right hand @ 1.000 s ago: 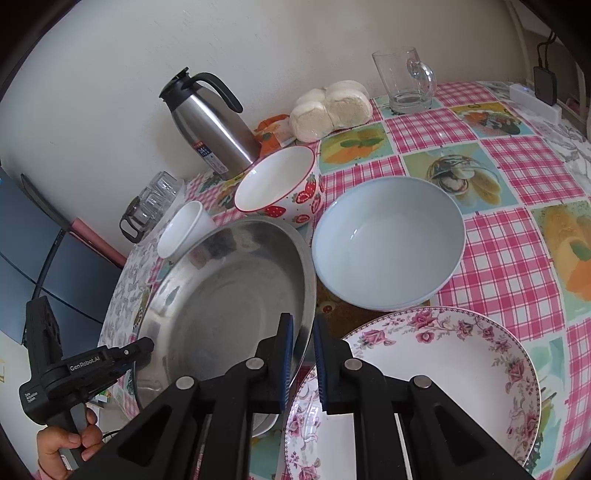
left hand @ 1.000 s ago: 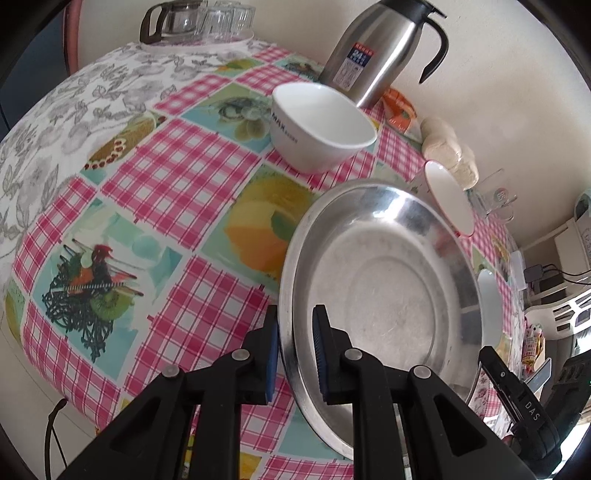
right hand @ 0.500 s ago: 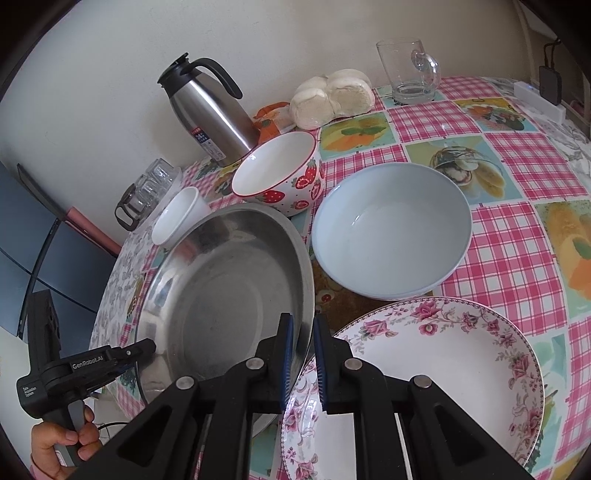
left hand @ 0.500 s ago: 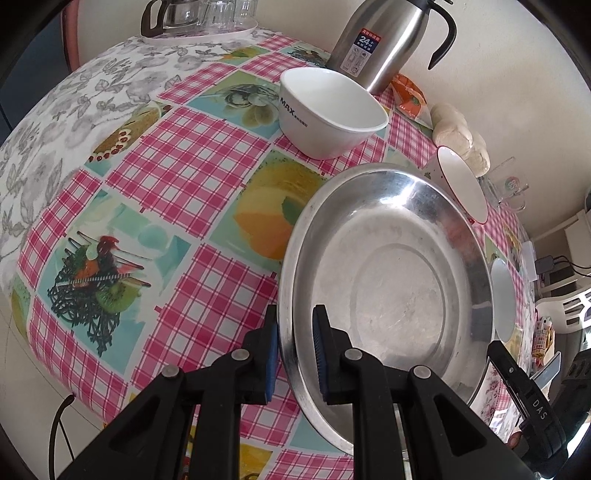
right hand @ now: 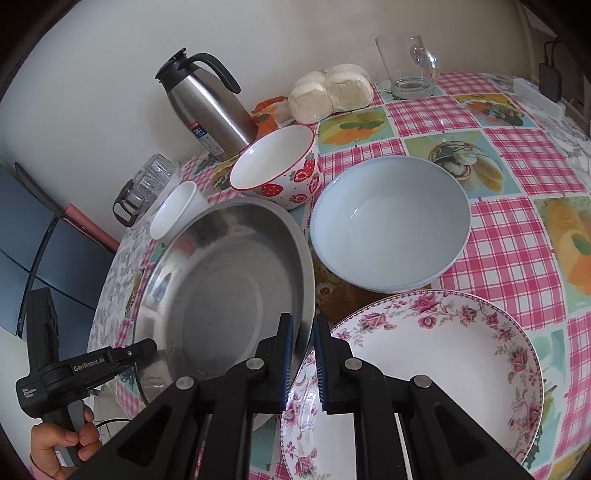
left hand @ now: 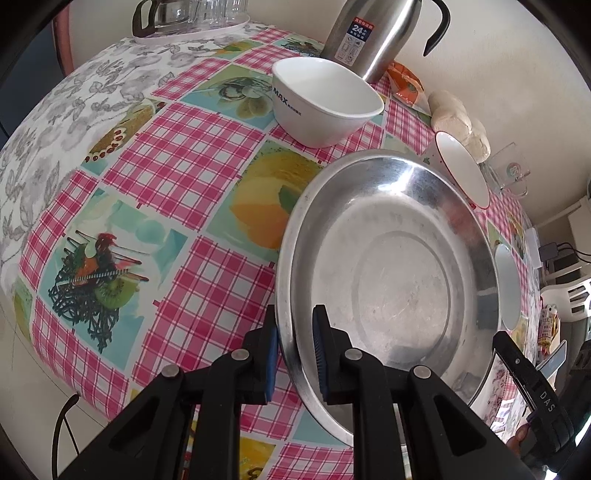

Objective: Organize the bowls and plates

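Note:
A large steel plate point(left hand: 399, 273) is held off the table between both grippers. My left gripper point(left hand: 294, 356) is shut on its near rim; my right gripper point(right hand: 303, 360) is shut on the opposite rim point(right hand: 308, 295). In the right wrist view the steel plate point(right hand: 225, 295) hangs left of a floral plate point(right hand: 436, 369) and a pale blue bowl point(right hand: 391, 225). A strawberry bowl point(right hand: 277, 166) and a white bowl point(right hand: 177, 210) stand behind it. The white bowl point(left hand: 325, 99) shows in the left wrist view beyond the plate.
A steel thermos point(right hand: 207, 103), buns point(right hand: 328, 92), a glass mug point(right hand: 410, 62) and a glass pot point(left hand: 177, 14) stand along the wall. The checked tablecloth point(left hand: 166, 184) lies to the left. The table edge point(left hand: 55, 365) runs at the lower left.
The steel plate, gripped by both grippers, has lifted a little and shifted toward the floral plate. Both grips are unchanged.

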`<state>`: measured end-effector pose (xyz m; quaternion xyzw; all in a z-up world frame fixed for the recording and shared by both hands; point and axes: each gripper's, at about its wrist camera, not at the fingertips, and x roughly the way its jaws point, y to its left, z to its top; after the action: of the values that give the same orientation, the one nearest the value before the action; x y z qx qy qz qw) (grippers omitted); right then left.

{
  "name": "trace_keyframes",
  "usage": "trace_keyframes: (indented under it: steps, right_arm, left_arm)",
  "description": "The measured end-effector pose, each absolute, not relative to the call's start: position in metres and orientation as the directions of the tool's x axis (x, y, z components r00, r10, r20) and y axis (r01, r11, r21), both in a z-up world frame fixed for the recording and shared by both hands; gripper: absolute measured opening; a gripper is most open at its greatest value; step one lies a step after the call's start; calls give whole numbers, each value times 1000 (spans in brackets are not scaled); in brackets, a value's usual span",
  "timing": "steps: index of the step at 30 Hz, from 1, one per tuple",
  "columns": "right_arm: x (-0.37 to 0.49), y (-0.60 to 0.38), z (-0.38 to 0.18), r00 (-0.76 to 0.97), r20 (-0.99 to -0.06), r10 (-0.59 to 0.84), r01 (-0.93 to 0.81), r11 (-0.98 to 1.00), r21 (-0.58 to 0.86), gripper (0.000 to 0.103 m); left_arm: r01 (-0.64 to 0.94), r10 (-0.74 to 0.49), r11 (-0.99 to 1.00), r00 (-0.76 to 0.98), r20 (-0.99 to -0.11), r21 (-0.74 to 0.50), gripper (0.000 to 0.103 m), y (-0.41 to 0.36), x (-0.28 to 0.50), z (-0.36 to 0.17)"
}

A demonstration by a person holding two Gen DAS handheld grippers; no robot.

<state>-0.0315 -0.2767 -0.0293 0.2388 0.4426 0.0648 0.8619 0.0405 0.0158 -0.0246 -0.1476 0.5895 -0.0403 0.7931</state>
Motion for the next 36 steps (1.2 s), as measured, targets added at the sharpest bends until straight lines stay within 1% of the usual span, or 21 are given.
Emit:
trace_keyframes:
  steps: [19,21,23,27,32,33,35,36]
  right_arm:
    - [-34,-279,-30,590,-741,321,133,866,482,15]
    - [-34,-280,-29,592,-740,319,134,867,481,14]
    - [-35,-280,-26,598,-739,311,136,869,476,14]
    - [-38,-280,-18,624,-727,285,131,880,457,14]
    - [-40,-277,-11,650,-718,251,126,896,426,15]
    - [-40,-276,-10,651,-718,246,123,899,419,15]
    - [-40,-273,-9,652,-721,235,118,907,403,28]
    - [-39,-272,-8,653,-722,228,115,912,393,40]
  left_arm:
    - [-136,-226,949,338,-914,-285,19,20,38,-17]
    - [-141,-216,950,352,-911,-280,22,22,38,-14]
    - [-145,-201,952,365,-909,-269,31,23,37,-11]
    - [-153,-175,954,412,-894,-257,34,26,35,-3]
    - [-158,-159,954,445,-881,-253,51,28,34,5]
    - [-158,-158,955,445,-882,-250,52,27,34,4]
    - [-152,-153,959,436,-887,-241,55,25,35,3]
    - [-148,-153,960,431,-889,-237,55,24,34,2]
